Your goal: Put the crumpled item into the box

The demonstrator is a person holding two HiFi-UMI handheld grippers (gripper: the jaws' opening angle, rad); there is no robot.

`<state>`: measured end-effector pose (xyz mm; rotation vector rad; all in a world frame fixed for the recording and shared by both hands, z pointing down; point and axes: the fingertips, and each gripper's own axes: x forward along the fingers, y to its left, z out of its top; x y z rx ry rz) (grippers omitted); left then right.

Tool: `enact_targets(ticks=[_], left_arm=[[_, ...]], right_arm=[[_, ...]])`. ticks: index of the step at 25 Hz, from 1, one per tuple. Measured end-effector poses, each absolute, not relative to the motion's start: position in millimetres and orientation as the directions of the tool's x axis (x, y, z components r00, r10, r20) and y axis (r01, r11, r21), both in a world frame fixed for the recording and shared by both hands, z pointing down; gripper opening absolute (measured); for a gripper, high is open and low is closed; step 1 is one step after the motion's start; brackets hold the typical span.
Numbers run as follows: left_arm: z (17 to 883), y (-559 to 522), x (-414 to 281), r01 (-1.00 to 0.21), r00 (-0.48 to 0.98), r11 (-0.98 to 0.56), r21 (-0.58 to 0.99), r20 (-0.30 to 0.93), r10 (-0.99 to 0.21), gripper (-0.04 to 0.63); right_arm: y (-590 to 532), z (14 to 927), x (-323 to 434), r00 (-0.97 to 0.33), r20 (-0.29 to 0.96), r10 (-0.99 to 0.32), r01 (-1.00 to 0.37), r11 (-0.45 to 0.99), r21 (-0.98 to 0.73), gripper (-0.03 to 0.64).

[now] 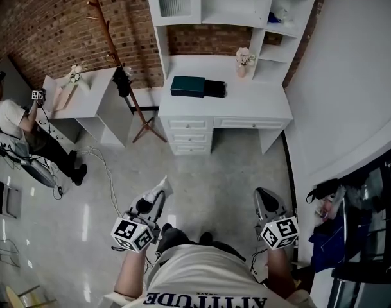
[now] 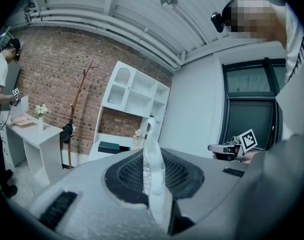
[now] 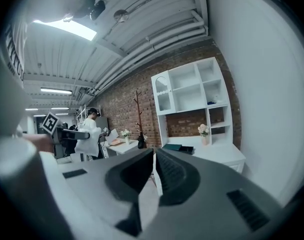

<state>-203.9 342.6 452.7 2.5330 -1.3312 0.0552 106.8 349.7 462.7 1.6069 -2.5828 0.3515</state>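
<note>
Left tongs (image 1: pixel 162 188) clamped on the crumpled item (image 2: pixel 154 184), a white, paper-like wad. It stands up between the ribbed pads and pokes out past the tips. Right tongs (image 3: pixel 154 156) drawn together with only a sliver of gap, nothing between them. Both are held about level in front of the person, roughly side by side and well apart from each other. The box (image 1: pixel 187 85) is dark green and sits on the white desk (image 1: pixel 246 104) against the brick wall, with a black part touching its right side. From this range it cannot be told whether that is a lid or whether the box stands open. A stretch of bare floor lies between the person and the desk, so the item is nowhere near the box. Judged progress: pickup done, grip looks firm, item in hand. Left to do: carry it across to the desk, bring the left tongs over the box, open the box if it proves closed (the free right tongs would serve), and let go. A second person stands at a side table far left, not involved.
</note>
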Motion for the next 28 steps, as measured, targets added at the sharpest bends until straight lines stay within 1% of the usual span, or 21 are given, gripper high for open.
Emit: enact_targets(ticks=[6,12,21,28], left_arm=[[457.9,331.4,-192.5,-0.813,0.576,-0.537,0.225,0.172,-0.799,0.077],[463.5,302.7,-193.5,-0.805,0.585,-0.544,0.238,0.164,-0.794,0.077],[466.7,214.5,-202.9,-0.766,0.637,-0.595,0.244,0.164,-0.753,0.077],[466.6,139.9,-224.3,-0.733,0.677,-0.633,0.250,0.175,-0.715,0.075]], right_arm=[[336.2,465.1,120.1,-0.435,0.182,-0.882,-0.897,0.407,-0.170,0.037],[313.1,473.1,115.8,-0.429,0.190,-0.883,-0.901,0.401,-0.167,0.037],[248.6,475.7,95.6,-0.396,0.210,-0.894,-0.916,0.369,-0.156,0.037],[193.8,476.9,75.2,-0.357,0.249,-0.900,-0.933,0.333,-0.134,0.037]])
